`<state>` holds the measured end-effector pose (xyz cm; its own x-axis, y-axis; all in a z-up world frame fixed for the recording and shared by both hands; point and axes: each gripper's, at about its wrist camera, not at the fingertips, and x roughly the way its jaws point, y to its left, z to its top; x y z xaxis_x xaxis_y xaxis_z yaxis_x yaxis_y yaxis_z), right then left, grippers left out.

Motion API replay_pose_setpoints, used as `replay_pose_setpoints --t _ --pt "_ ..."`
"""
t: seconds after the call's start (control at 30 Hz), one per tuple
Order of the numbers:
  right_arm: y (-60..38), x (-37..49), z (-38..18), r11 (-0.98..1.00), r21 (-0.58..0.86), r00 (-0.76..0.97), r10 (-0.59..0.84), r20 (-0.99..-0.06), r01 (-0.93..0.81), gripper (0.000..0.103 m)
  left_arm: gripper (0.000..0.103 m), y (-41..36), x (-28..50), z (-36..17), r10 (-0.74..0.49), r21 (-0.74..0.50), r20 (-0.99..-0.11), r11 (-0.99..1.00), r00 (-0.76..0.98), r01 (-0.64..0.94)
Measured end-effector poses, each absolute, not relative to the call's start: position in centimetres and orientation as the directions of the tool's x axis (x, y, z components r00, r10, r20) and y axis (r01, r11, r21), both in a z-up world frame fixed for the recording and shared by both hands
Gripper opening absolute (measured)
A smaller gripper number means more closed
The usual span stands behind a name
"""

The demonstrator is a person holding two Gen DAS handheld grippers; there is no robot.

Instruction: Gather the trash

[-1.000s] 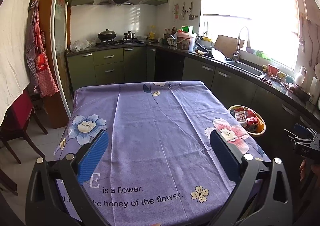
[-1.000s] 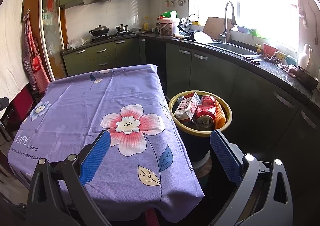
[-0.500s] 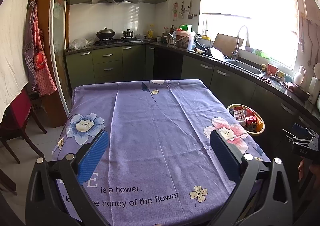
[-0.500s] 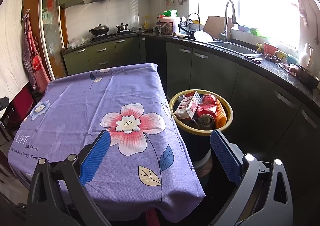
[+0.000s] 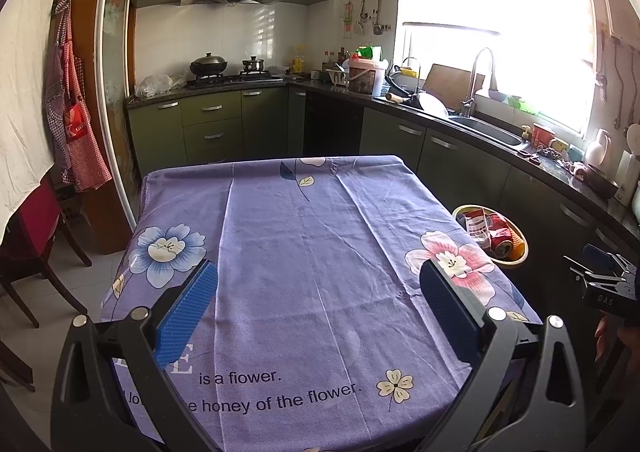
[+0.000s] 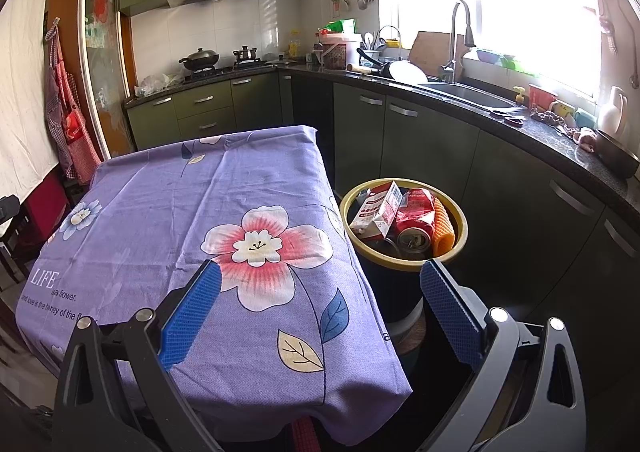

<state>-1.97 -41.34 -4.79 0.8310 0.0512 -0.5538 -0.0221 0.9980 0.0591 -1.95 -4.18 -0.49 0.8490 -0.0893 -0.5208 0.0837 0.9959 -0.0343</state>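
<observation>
Left gripper (image 5: 316,292): you hold it over the near end of the table, jaws spread wide, nothing between the blue pads (image 5: 186,312).
Right gripper (image 6: 320,296): you hold it at the table's right corner, jaws spread wide and empty; one pad sits over the cloth, the other over the dark floor just below the bin.
Table (image 5: 304,236): covered by a purple flowered tablecloth (image 6: 224,211) with printed lettering; no loose items lie on it.
Trash bin (image 6: 460,211): yellow-rimmed, dark-sided, standing on the floor just beside the table's right edge, in front of the green cabinets (image 6: 432,155).
Trash: inside the bin you see a carton (image 6: 376,211), a crushed red can (image 6: 414,217) and an orange item (image 6: 444,228), packed together and touching.
Your right hand (image 5: 608,332): shows at the left view's right edge, holding the other gripper's handle.
</observation>
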Motion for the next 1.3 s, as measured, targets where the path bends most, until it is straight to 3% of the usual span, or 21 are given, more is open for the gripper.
replay_pose_setpoints --t 1.3 --pt "-41.4 -1.3 -5.6 0.998 0.06 0.82 0.059 -0.57 -0.03 0.098 0.096 -3.8 -0.8 -1.6 -0.086 -0.046 -0.563 0.996 0.822 0.074"
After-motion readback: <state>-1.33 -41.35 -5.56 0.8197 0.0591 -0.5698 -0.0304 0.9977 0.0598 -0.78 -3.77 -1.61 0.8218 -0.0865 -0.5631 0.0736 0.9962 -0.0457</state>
